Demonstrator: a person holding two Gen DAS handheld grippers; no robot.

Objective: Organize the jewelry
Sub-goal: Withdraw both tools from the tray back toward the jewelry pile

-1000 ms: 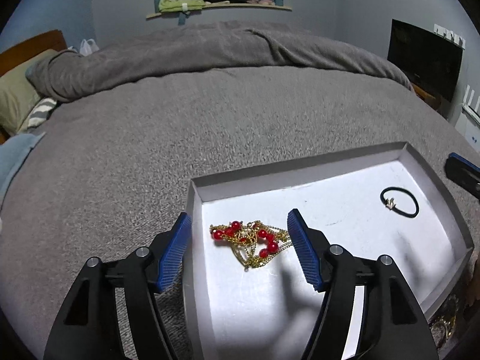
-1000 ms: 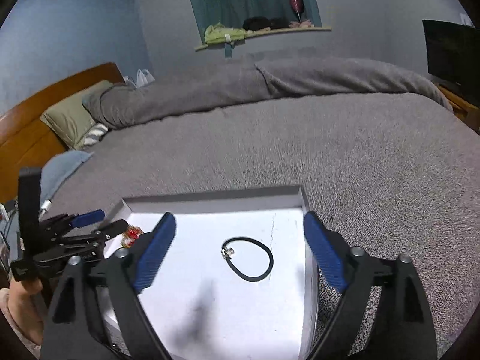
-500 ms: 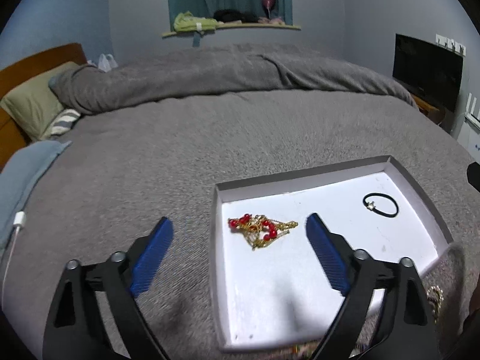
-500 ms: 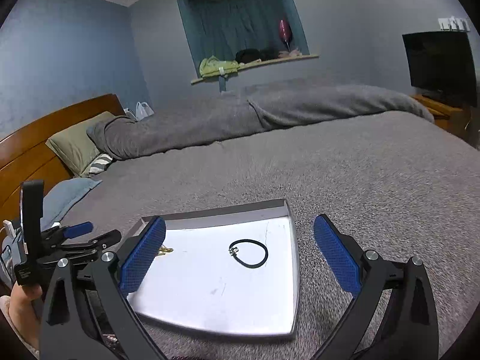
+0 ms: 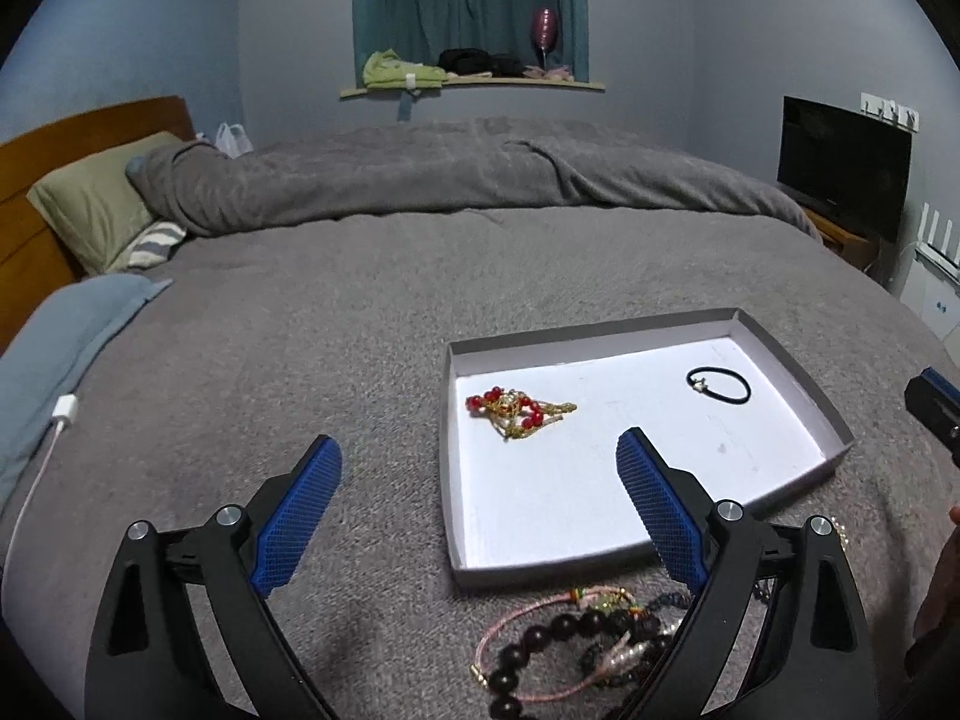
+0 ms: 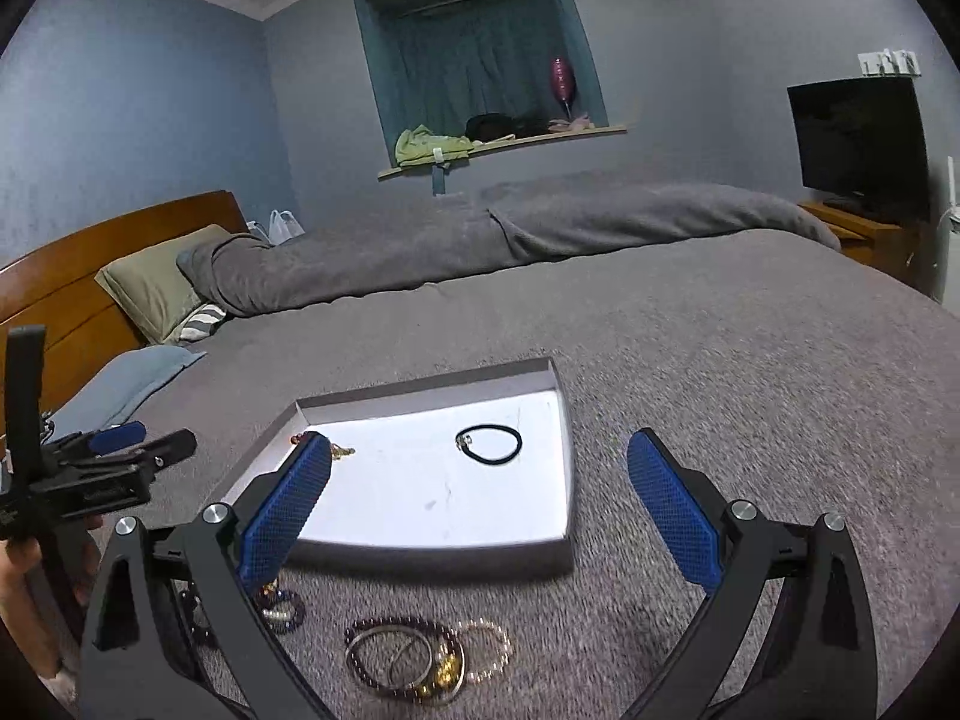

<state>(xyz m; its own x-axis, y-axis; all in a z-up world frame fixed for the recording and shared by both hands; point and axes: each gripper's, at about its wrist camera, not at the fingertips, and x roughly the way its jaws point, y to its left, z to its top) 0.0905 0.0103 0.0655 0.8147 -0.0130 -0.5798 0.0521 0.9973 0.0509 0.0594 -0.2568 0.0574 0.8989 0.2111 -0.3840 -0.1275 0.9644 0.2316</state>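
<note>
Sitting on the grey bed (image 5: 360, 300) is a shallow white tray (image 5: 780, 348), with a gold chain with red beads (image 5: 519, 411) near its far left corner and a black hair tie (image 5: 718, 385) near the far right corner. Both the left gripper (image 5: 480, 510) and right gripper (image 6: 480, 498) have jaws spread wide, nothing between them. More bracelets (image 6: 414, 654) lie piled on the bed just off the tray's near edge.
</note>
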